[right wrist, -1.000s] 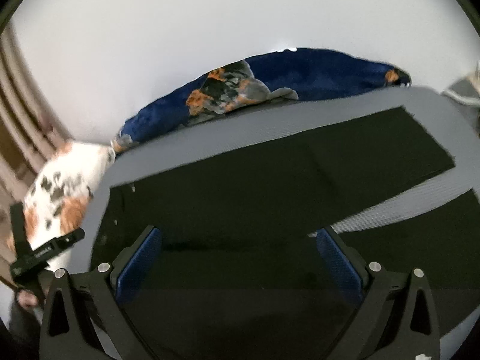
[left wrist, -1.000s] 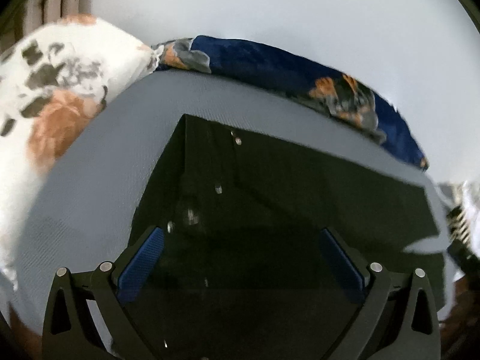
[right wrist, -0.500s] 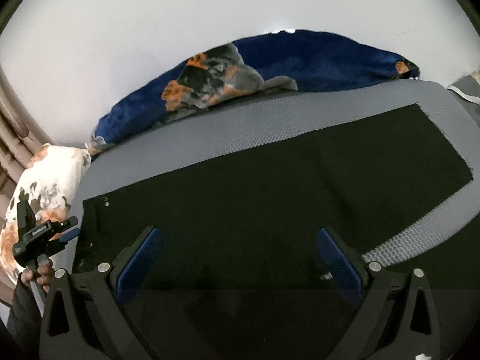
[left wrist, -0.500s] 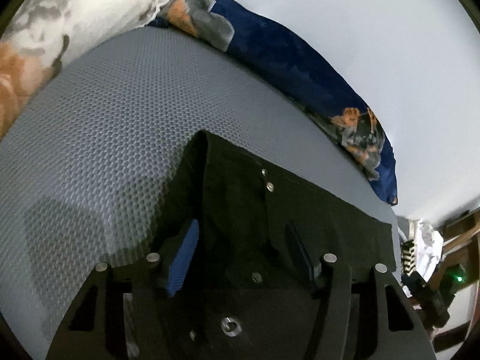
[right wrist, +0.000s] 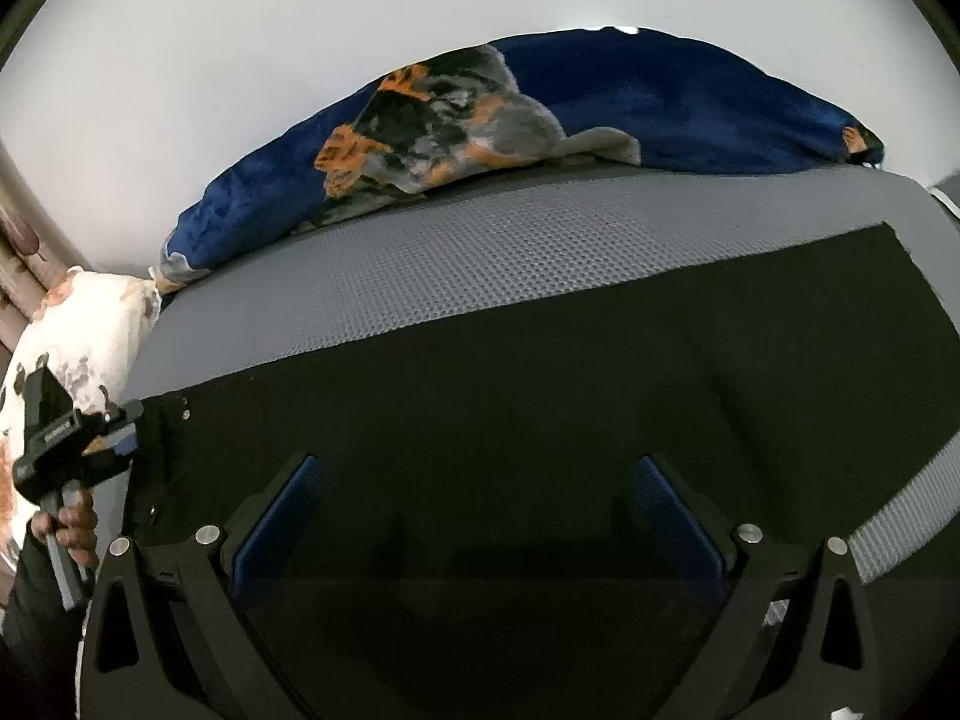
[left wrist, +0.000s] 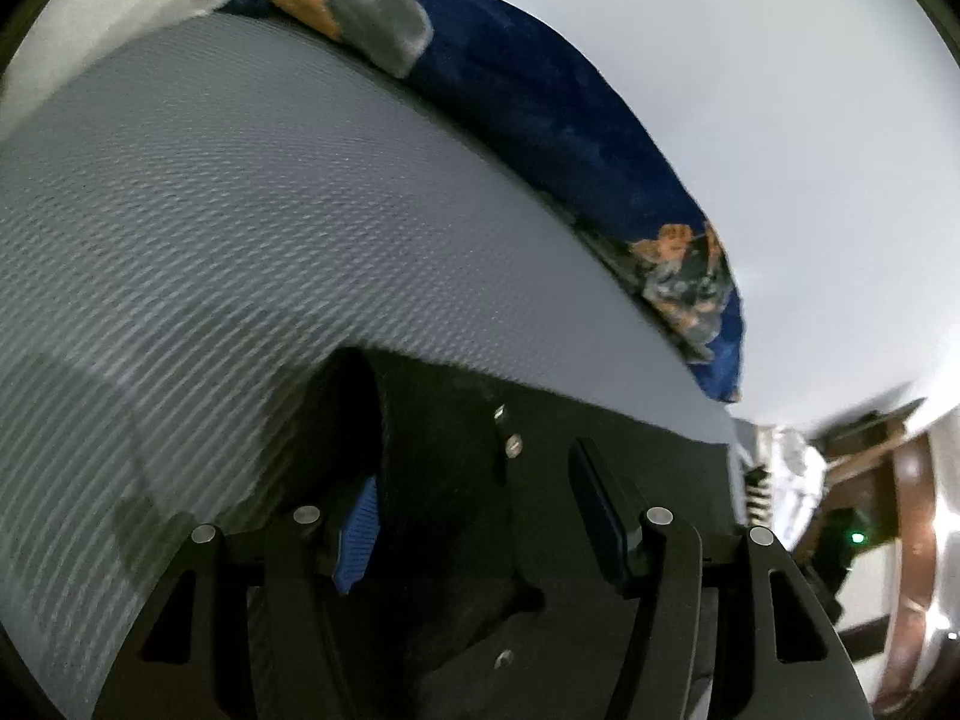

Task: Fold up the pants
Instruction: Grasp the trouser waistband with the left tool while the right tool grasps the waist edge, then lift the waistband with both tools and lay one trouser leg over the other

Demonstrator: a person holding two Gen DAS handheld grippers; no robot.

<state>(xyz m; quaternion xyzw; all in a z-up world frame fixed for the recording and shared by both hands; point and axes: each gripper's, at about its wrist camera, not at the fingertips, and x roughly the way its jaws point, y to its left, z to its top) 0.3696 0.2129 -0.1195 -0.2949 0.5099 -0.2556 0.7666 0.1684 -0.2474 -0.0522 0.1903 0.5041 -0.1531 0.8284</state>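
Observation:
Black pants [right wrist: 540,372] lie spread flat on a grey honeycomb-textured mattress [right wrist: 420,252]. My right gripper [right wrist: 474,510] is open, low over the middle of the pants with nothing between its blue pads. My left gripper [left wrist: 480,516] has closed in on the waistband end of the pants [left wrist: 450,480], near its silver buttons [left wrist: 513,449]; black cloth fills the gap between the fingers. In the right wrist view the left gripper [right wrist: 114,444] shows at the pants' left edge, held by a hand.
A dark blue floral blanket [right wrist: 540,114] lies bunched along the far edge of the mattress against a white wall. A white floral pillow [right wrist: 72,354] sits at the left. Wooden furniture [left wrist: 888,468] stands to the right past the mattress [left wrist: 210,210].
My left gripper has moved down onto the waistband and its fingers have narrowed from wide open onto the cloth. My right gripper has dropped lower over the pants and stays open.

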